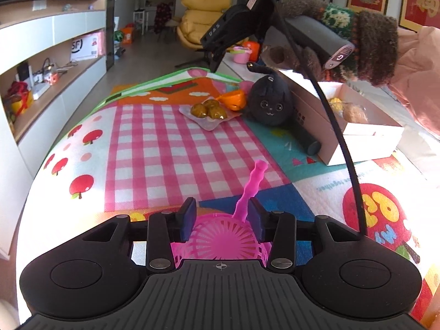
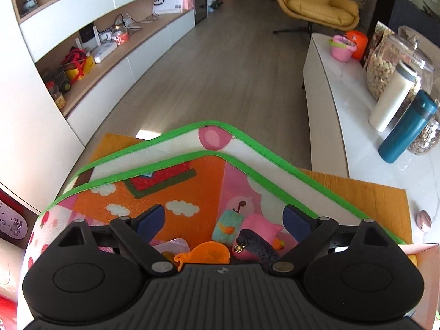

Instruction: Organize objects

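Nearest to me, my left claw [image 1: 221, 214] sits low over the play mat [image 1: 154, 148] with a pink toy strainer [image 1: 220, 239] between its blue pads [image 1: 188, 217]; the pads look pressed against the strainer's bowl, so I read it as grasping the strainer, whose wavy handle points away across the pink checked patch.

Farther along the mat lies a small pale plate [image 1: 209, 121] carrying brown round toy foods [image 1: 209, 110], with an orange toy [image 1: 233, 100] just beside it and a black plush cat [image 1: 268, 107] touching an open cardboard box [image 1: 357, 134]. The box holds a few yellowish items I can't identify.

Above the cat, my right claw [image 2: 222, 220] is held by a hand in a knitted glove [image 1: 365, 44]. Its jaws stand wide apart, released, gripping nothing; beneath them I see the orange toy, the cat's tail and a pink plush [image 2: 261, 227].

Beyond the mat's green edge: wooden floor and a yellow armchair [image 2: 316, 0].
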The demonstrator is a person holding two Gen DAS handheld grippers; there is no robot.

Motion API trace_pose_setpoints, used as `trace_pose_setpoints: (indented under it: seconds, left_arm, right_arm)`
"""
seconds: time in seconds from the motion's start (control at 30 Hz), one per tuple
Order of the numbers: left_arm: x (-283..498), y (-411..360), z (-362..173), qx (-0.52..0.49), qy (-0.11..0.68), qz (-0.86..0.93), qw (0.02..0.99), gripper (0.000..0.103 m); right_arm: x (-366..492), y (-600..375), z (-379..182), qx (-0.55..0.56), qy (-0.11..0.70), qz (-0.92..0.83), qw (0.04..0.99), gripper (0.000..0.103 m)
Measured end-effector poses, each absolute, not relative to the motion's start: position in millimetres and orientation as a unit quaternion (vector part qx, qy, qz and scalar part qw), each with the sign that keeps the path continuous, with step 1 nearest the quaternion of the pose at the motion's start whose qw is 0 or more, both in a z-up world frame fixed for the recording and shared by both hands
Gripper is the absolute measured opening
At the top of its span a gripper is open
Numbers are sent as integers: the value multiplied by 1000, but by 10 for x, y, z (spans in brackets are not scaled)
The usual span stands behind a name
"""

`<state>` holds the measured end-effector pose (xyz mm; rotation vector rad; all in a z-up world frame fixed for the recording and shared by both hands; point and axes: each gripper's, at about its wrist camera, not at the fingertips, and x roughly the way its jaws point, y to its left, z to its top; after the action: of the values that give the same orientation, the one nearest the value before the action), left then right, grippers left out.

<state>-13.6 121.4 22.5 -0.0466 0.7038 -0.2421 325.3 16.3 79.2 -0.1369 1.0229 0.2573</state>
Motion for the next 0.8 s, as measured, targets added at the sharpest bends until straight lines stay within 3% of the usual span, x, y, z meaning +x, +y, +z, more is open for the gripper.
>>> trace_pose_setpoints:
  seconds: [0.17, 0.33, 0.37, 0.47, 0.57, 0.8]
  left_arm:
    - [-148, 1225, 204, -27, 338, -121, 933, 47]
    - [-161, 1241, 197, -37, 335, -120, 934, 47]
    - [-164, 1242, 196, -38, 335, -119, 934, 47]
    - [-167, 1251, 189, -41, 334, -118, 934, 49]
    - [-158, 1277, 168, -49, 337, -111, 934, 57]
    - [-172, 1278, 172, -53, 342, -107, 932, 58]
  right_arm:
    - [3364, 137, 532, -77, 510, 114, 849, 83]
    - [3391, 179, 414, -100, 512, 106, 847, 67]
    - [3389, 182, 407, -103, 511, 105, 847, 58]
    - [3354, 175, 455, -102, 501, 109, 853, 56]
    - [3270, 157, 596, -105, 477, 113, 866, 55]
    - [2900, -6, 1259, -68, 411, 158, 895, 55]
